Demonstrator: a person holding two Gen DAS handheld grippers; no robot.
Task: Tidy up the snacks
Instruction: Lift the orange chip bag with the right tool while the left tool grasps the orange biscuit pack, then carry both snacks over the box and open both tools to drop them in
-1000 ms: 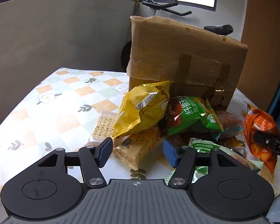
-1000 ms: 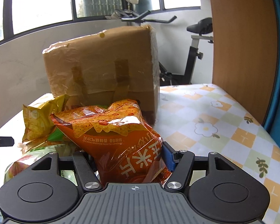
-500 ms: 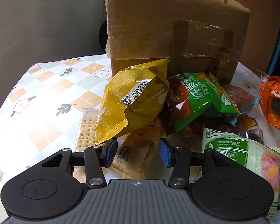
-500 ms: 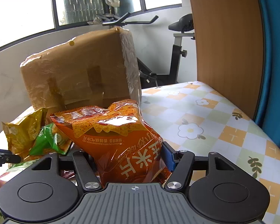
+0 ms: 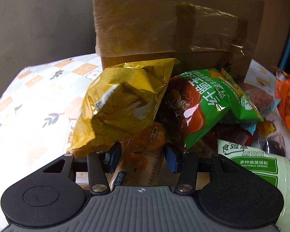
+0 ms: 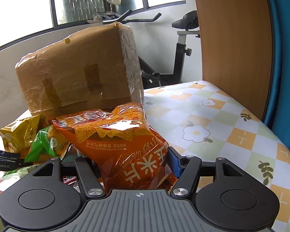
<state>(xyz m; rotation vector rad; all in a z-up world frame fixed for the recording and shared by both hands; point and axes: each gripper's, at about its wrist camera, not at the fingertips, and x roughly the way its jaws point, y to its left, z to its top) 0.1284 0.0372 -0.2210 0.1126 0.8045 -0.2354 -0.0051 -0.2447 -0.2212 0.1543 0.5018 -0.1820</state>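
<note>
The left claw (image 5: pixel 142 159), tilted down at the frame's lower middle, has been closing around the biscuit pack (image 5: pixel 139 162) without clearly pinching it; the yellow bag (image 5: pixel 123 102) above may topple. The right claw (image 6: pixel 133 166) grips the orange bag (image 6: pixel 125 145), centre frame.

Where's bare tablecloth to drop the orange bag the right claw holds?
Free: the checked tablecloth to the right of the cardboard box, running to the wooden panel. Also the cloth left of the yellow bag, seen from the left wrist. Crowded: the pile in front of the box, yellow bag, green bag and cracker packet overlapping, where the left claw sits.
</note>
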